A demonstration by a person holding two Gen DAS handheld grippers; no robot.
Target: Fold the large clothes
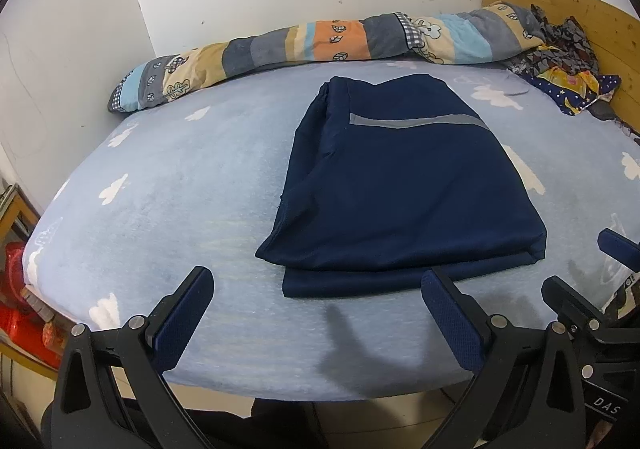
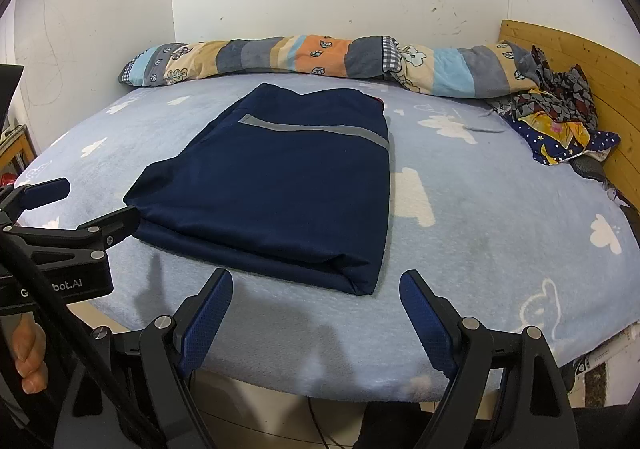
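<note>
A navy garment point(image 1: 404, 185) with a grey stripe lies folded into a neat rectangle on the light blue bed sheet point(image 1: 180, 185); in the right wrist view the garment point(image 2: 280, 185) sits left of centre. My left gripper point(image 1: 316, 281) hovers open just in front of its near edge, holding nothing. My right gripper point(image 2: 316, 281) is open too, near the garment's front right corner, with nothing between its fingers. The left gripper point(image 2: 96, 205) also shows at the left of the right wrist view, beside the garment, and the right gripper's fingers point(image 1: 616, 245) show at the right edge of the left wrist view.
A rolled patchwork quilt point(image 1: 320, 41) runs along the wall at the back of the bed. A heap of patterned clothes point(image 2: 560, 117) lies at the back right by the wooden headboard point(image 2: 580, 61). Red items point(image 1: 16, 301) sit beside the bed at left. A hand point(image 2: 28, 353) grips the left gripper's handle.
</note>
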